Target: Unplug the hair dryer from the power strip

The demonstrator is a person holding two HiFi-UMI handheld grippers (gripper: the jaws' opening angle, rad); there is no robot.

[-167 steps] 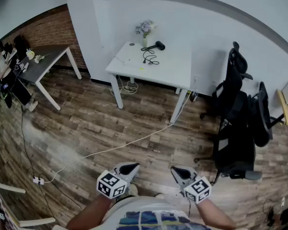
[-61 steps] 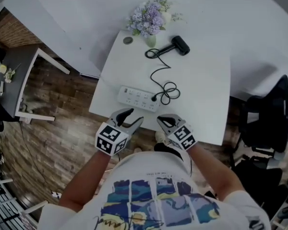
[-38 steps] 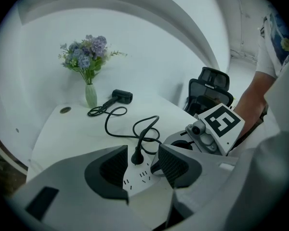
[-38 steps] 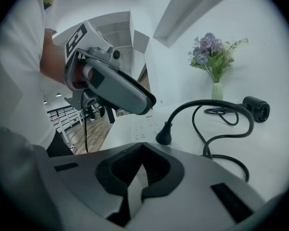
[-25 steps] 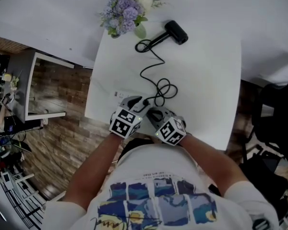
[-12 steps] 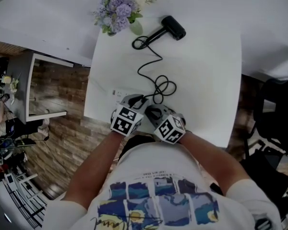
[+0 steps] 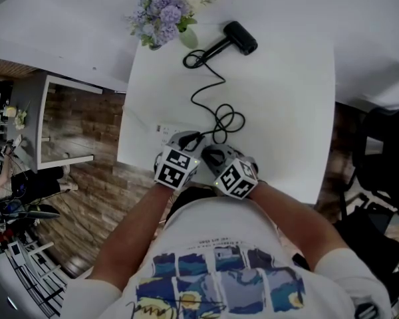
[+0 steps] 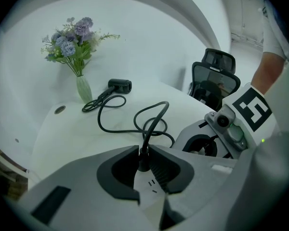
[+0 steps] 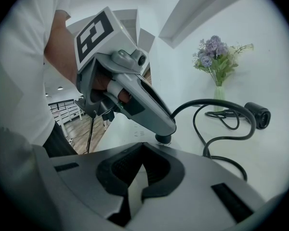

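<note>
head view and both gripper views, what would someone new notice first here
At the near edge of the white table, the left gripper has just been closing its jaws, and the black plug, seated in the power strip, is pinched between them. From there a looping black cord runs to the hair dryer at the far edge, beside a vase of purple flowers.

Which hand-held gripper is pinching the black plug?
The left hand-held gripper: its jaws have just been closing onto the plug between them. The right hand-held gripper holds nothing.
</note>
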